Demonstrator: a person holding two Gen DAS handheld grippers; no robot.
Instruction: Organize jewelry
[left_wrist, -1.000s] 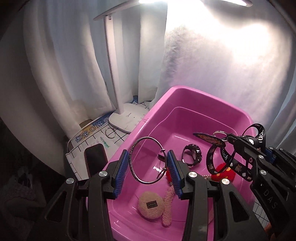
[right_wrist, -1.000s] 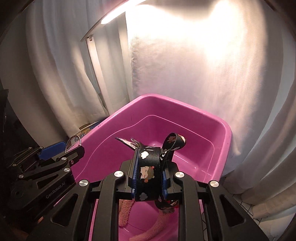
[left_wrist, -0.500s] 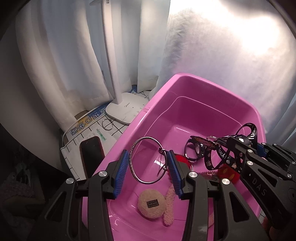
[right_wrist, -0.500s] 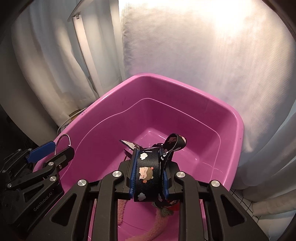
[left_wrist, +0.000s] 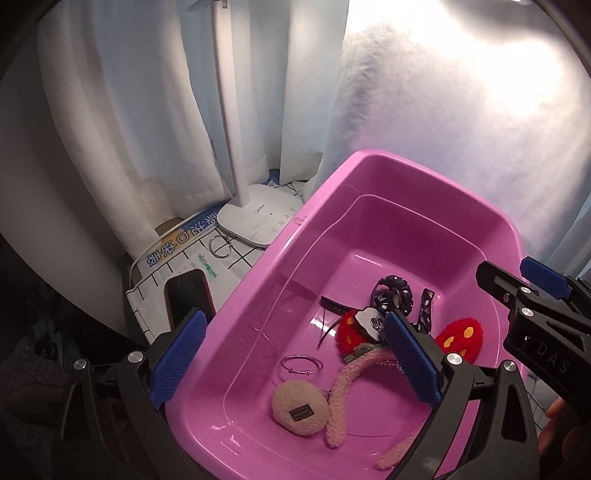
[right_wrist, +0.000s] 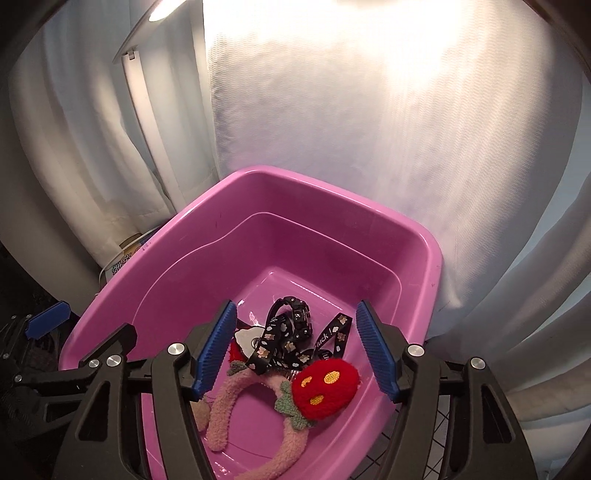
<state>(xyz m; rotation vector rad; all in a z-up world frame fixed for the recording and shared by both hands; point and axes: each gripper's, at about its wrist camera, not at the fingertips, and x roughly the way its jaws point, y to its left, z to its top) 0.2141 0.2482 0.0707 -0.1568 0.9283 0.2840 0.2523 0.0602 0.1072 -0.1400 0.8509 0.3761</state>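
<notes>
1. White curtains (right_wrist: 369, 129) hang behind a pink tub (left_wrist: 436, 177) on the desk.
2. Both the left gripper (left_wrist: 291, 360) and right gripper (right_wrist: 295, 347) are spread wide, holding nothing.
3. Silver bangle (left_wrist: 301, 365), lanyard (right_wrist: 280, 343) and watch (right_wrist: 297, 319) lie inside the tub.

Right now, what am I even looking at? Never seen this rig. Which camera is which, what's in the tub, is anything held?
No robot arm here: a person holds a two-finger clamp in each hand, each with a fisheye camera looking along its blue-padded fingers.

The left view shows the left gripper, the right view the right gripper. Both are open and hold nothing.

Below sits a pink tub. In it lie a silver bangle, a black watch, a patterned lanyard, a fuzzy pink headband with red strawberries, and a beige puff.

Outside the tub: a white lamp base, a phone and a small ring.
</notes>
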